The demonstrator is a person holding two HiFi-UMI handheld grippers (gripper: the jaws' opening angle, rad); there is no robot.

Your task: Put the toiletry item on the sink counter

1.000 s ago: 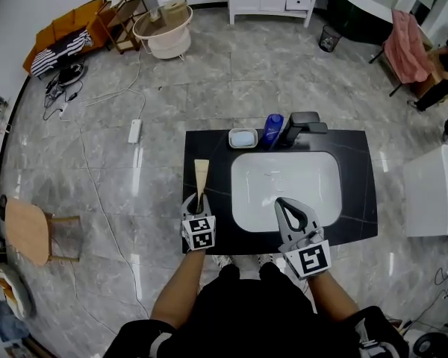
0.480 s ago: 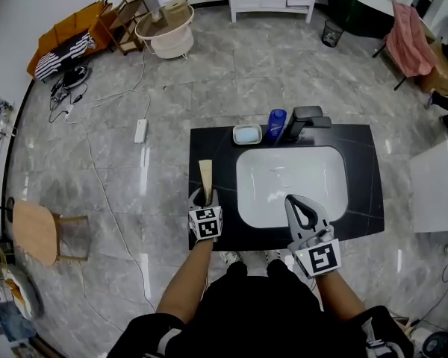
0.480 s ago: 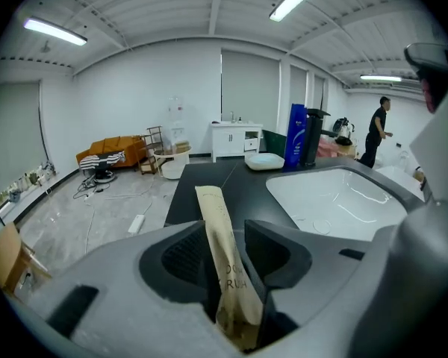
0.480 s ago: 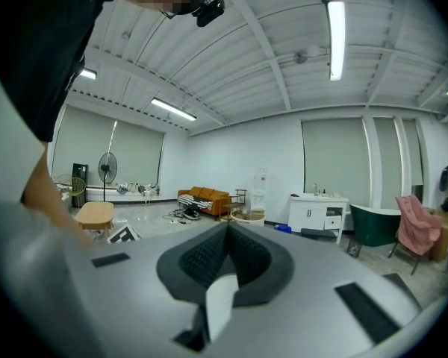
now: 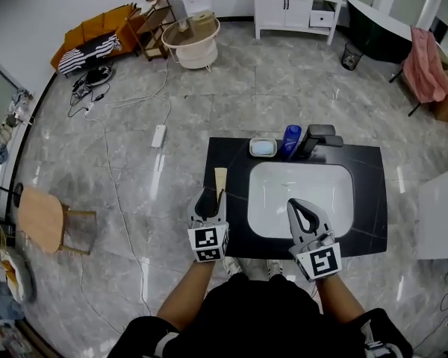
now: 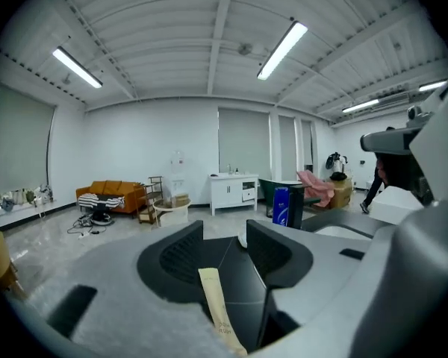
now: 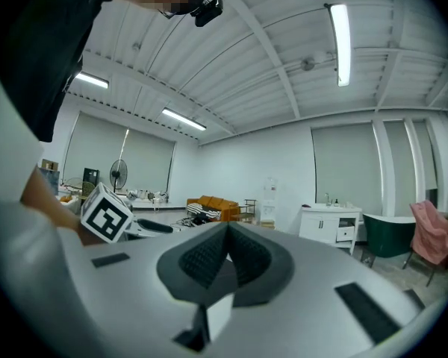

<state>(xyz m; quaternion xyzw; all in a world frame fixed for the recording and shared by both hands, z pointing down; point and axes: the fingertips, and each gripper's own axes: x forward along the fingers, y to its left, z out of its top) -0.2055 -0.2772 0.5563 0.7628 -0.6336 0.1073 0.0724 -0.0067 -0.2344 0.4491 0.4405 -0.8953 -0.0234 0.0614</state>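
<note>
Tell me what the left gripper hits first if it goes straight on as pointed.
The beige packet, lying flat on the black counter between the left gripper's opening jaws. Beyond it, probably the soap dish.

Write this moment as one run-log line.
left gripper: jaws opening, tube between them | tube: flat on sink counter, left of basin | right gripper: jaws shut, empty
</note>
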